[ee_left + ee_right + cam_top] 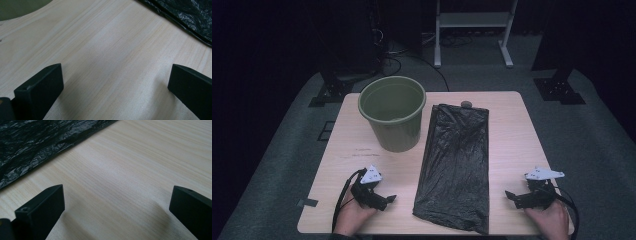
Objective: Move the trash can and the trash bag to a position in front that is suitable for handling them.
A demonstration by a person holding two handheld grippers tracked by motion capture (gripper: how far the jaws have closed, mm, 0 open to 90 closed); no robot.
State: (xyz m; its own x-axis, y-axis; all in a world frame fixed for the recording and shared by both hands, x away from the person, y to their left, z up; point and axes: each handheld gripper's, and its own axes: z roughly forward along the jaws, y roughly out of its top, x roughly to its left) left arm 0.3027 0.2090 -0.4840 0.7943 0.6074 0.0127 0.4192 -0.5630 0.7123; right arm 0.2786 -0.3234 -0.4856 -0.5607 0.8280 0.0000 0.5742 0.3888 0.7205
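Note:
A flat black plastic bag (457,165) lies lengthwise down the middle of the wooden table (512,130). An olive-green bucket (393,117) stands upright to its left, toward the back. My left gripper (384,199) rests near the front edge, left of the bag, jaws wide open over bare wood. The bag's edge (185,17) crosses the top right of the left gripper view and the bucket's base (17,8) shows at top left. My right gripper (511,197) sits right of the bag, open and holding nothing; the bag (37,142) lies at the upper left of its view.
A small grey round object (466,104) sits at the far table edge beside the bag's top. A strip of tape (307,202) marks the front left table corner. Dark stands (329,90) and a white frame (472,30) stand on the floor beyond the table.

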